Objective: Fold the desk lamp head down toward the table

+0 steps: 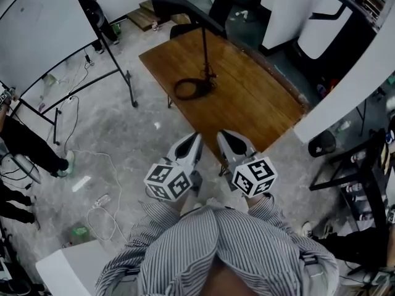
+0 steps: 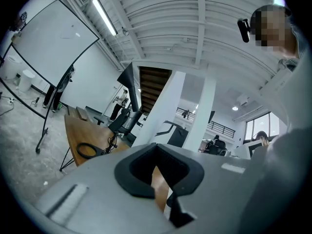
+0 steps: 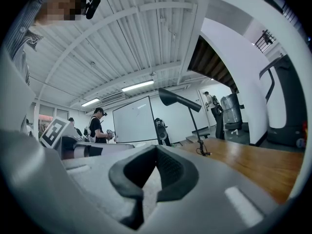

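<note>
Left tool (image 1: 195,139) and right tool (image 1: 227,135) side by side off the near corner of the worktop (image 1: 259,103), jaws together, empty. Well ahead, toward the far end: lamp head (image 1: 185,8), raised on its stem (image 1: 204,51), long axis slanting across. Roughly equidistant from both.

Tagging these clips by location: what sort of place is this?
Likely an open studio or lab hall: bare concrete floor, a whiteboard on a stand, a wooden table bearing a desk lamp.

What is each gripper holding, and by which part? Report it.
Nothing is held. The left gripper and the right gripper are both shut and empty, well apart from the desk lamp, which stands untouched on the table.
</note>
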Available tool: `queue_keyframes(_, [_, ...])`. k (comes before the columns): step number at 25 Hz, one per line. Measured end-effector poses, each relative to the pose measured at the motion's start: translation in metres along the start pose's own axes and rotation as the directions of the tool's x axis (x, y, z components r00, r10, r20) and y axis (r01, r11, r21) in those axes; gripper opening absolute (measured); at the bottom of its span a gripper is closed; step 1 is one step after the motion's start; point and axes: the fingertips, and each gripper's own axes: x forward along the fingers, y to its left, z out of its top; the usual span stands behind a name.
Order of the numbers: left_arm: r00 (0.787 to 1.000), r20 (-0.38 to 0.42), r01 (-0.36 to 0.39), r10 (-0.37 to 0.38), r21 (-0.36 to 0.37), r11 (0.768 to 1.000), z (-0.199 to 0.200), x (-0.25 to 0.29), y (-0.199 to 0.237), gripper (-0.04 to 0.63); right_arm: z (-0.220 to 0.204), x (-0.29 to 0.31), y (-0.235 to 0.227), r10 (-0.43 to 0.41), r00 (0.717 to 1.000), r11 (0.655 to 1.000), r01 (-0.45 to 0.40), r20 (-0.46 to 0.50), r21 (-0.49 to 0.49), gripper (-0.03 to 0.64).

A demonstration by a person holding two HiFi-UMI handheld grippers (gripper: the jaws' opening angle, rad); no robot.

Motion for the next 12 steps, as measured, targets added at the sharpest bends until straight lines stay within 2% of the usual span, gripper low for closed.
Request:
queue_keyframes(5, [0.999, 0.050, 0.000, 0.000, 0.011, 1.000, 0.010, 0.015, 0.003, 0.003, 0.008, 0.008, -0.015, -0.011, 1.000, 1.000, 0.011, 0.013, -0.026, 0.000])
queue_keyframes(12, [0.999, 0.033, -0.025, 0.025, -0.006, 1.000, 0.002, 0.034, 0.020, 0.003, 0.001, 0.025, -0.038, -0.013, 1.000, 1.000, 0.013, -0.010, -0.014, 0.000])
